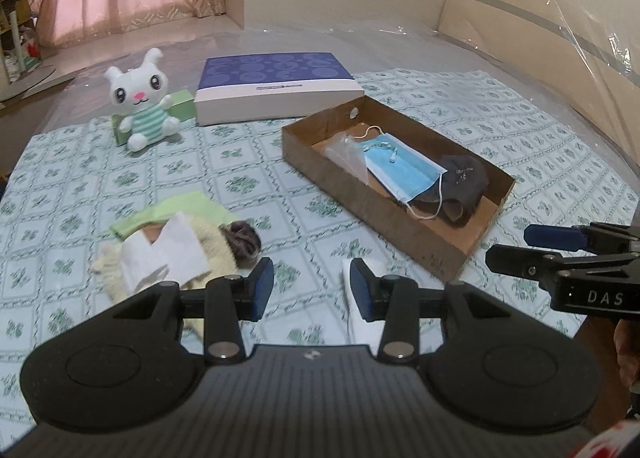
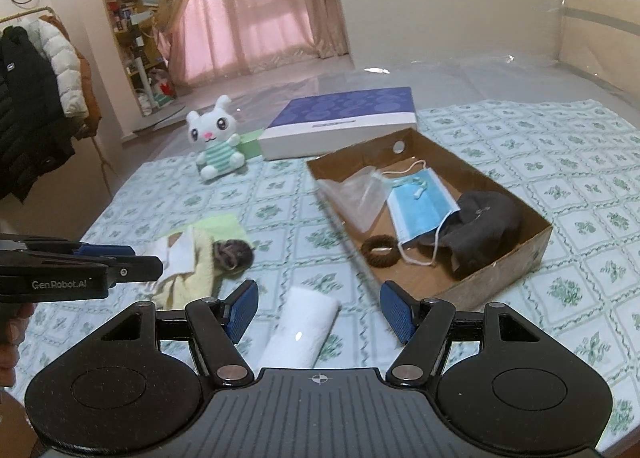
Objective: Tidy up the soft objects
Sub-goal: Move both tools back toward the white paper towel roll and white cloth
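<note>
A brown cardboard box (image 1: 376,209) (image 2: 508,262) holds a blue face mask (image 1: 404,169) (image 2: 424,209), a dark cloth (image 1: 464,181) (image 2: 484,225), a clear plastic bag (image 2: 360,193) and a brown hair tie (image 2: 380,250). A pile of soft items (image 1: 176,246) (image 2: 200,258) lies left of the box: green cloth, white tissue, yellow towel, dark scrunchie. A white rolled cloth (image 2: 300,334) (image 1: 360,322) lies between my right gripper's open fingers. My right gripper (image 2: 316,310) (image 1: 520,246) is open over it. My left gripper (image 1: 312,286) (image 2: 140,262) is open and empty beside the pile.
A white bunny plush (image 1: 144,101) (image 2: 218,141) sits against a green box (image 1: 180,105) at the back left. A purple and white flat box (image 1: 276,85) (image 2: 344,121) lies behind the cardboard box. All rest on a green patterned cloth (image 1: 240,185). Coats (image 2: 36,89) hang at left.
</note>
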Action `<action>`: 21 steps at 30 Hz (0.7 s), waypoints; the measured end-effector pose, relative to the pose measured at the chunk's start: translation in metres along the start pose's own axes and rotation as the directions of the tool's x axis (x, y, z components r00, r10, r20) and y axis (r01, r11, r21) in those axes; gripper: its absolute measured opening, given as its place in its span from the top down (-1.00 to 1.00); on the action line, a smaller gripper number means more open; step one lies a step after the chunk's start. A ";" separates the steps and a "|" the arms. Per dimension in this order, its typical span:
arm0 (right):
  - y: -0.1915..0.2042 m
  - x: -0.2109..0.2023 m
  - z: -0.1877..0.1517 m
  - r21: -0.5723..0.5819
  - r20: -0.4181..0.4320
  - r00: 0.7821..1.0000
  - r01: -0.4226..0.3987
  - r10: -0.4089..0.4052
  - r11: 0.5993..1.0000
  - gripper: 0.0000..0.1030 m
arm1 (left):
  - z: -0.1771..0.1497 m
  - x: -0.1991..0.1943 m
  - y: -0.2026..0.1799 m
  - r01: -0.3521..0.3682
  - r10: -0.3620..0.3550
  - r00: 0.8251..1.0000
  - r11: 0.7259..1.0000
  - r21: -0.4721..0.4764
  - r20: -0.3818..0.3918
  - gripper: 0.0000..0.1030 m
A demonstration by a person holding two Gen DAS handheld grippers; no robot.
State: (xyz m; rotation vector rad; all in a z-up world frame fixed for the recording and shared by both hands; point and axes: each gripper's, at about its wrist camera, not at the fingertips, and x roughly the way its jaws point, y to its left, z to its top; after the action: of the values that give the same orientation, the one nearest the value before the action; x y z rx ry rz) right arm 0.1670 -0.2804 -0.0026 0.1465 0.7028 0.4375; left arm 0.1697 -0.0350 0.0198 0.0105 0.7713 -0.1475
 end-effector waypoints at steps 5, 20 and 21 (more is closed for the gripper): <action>0.016 -0.007 -0.010 -0.017 -0.012 1.000 -0.019 0.019 1.000 -0.31 | -0.018 -0.022 0.008 -0.018 0.018 1.000 1.000 -0.007 -0.001 0.24; 0.054 -0.008 -0.037 -0.057 -0.062 0.996 -0.074 0.070 0.996 -0.31 | -0.064 -0.060 0.029 -0.079 0.078 0.997 0.996 -0.051 -0.020 0.24; 0.056 -0.007 -0.039 -0.059 -0.067 0.995 -0.078 0.074 0.995 -0.31 | -0.067 -0.061 0.030 -0.082 0.081 0.996 0.995 -0.055 -0.024 0.24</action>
State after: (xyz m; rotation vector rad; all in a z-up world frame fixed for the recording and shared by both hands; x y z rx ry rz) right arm 0.1182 -0.2335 -0.0124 0.1020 0.7481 0.5376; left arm 0.0847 0.0072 0.0128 -0.0095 0.7957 -0.0484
